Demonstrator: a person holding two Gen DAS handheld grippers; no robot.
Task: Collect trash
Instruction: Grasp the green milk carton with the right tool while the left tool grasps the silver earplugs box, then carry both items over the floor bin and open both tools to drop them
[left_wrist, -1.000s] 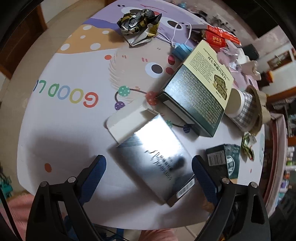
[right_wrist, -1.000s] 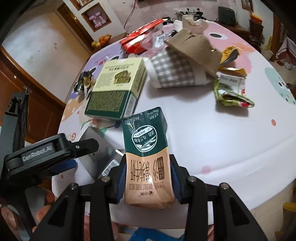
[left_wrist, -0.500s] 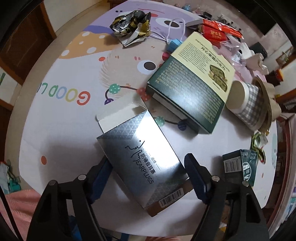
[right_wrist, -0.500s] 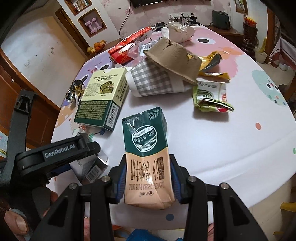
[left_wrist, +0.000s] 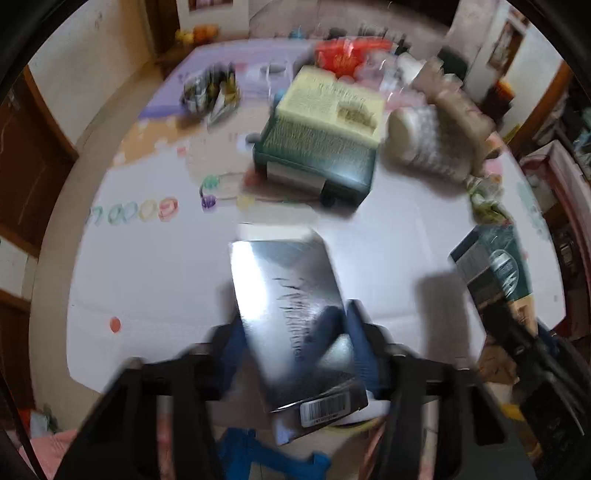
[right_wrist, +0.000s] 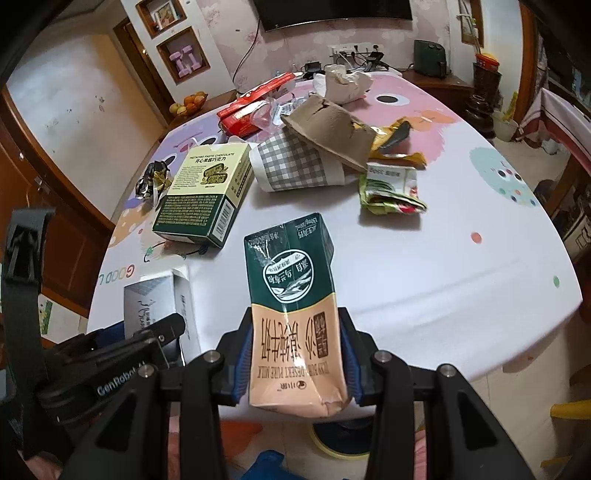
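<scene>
Between right claw (right_wrist: 293, 354) pads: clamped "DESERT PURE MILK" carton (right_wrist: 293, 314); left claw (left_wrist: 295, 345) closing around silver earplugs box (left_wrist: 291, 314).

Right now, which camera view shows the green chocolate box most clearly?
The right wrist view: the green chocolate box is sharp there, lying flat on the table, with its label readable. The left wrist view shows the box too, but motion blur smears its print.
</scene>
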